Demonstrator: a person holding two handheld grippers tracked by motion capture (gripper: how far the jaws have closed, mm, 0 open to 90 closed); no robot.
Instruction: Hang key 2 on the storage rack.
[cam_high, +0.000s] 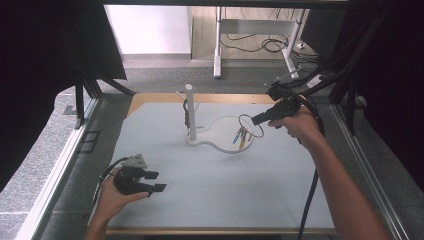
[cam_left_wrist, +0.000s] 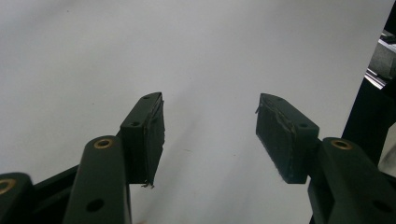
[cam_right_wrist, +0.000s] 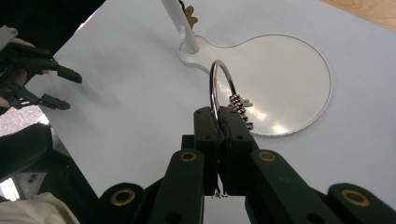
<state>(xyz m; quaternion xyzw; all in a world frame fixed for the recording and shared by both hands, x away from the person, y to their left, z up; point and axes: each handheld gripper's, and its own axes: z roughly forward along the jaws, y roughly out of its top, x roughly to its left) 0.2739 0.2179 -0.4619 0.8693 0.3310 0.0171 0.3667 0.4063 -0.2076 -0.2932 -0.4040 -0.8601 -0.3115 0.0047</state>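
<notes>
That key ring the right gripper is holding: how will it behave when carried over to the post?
The key ring is a thin metal loop pinched at one spot by the right gripper, so it may pivot or slip in the pads. The keys hang loose below it and will likely swing. It looks light. The white stand has a broad flat base, so tipping seems unlikely.

Shiny polished metal key ring (cam_right_wrist: 223, 86) sitting between matt black plastic jaws, glossy white plastic stand base (cam_right_wrist: 299, 84) lying beyond them on smooth matt white table cover (cam_right_wrist: 140, 116).
</notes>
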